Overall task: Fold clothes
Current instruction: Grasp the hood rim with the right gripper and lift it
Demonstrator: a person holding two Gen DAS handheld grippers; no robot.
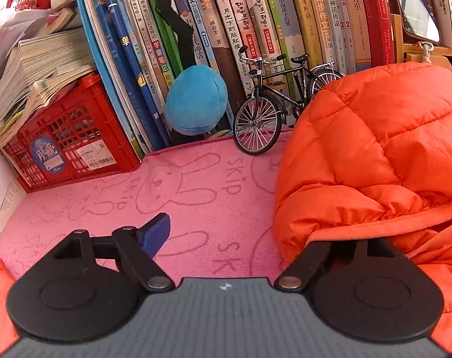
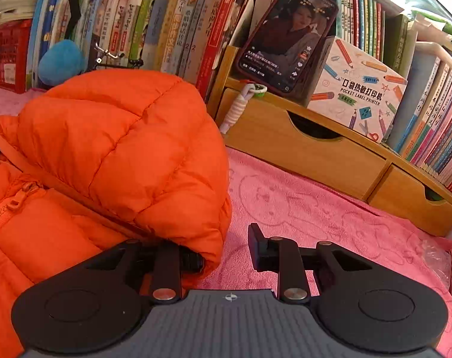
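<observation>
An orange puffer jacket [image 1: 375, 149] lies on a pink towel [image 1: 181, 185], its hood puffed up at the far end. In the left wrist view my left gripper [image 1: 241, 235] stands wide open over bare towel. Its blue-tipped left finger [image 1: 155, 232] is free, while the jacket's edge hides the right finger. In the right wrist view the jacket [image 2: 121, 137] fills the left side, its zipper [image 2: 17, 200] closed. My right gripper [image 2: 223, 253] sits at the hood's rim. The left finger is tucked under the rim; the right finger [image 2: 257, 244] stands apart from the cloth.
A row of upright books [image 1: 256, 29] lines the back, with a red crate [image 1: 67, 137] of papers on the left. A blue plush [image 1: 196, 98] and a model bicycle [image 1: 273, 110] stand before the books. On the right, a wooden drawer unit [image 2: 315, 155] carries a phone [image 2: 285, 35] and a printer box [image 2: 357, 89].
</observation>
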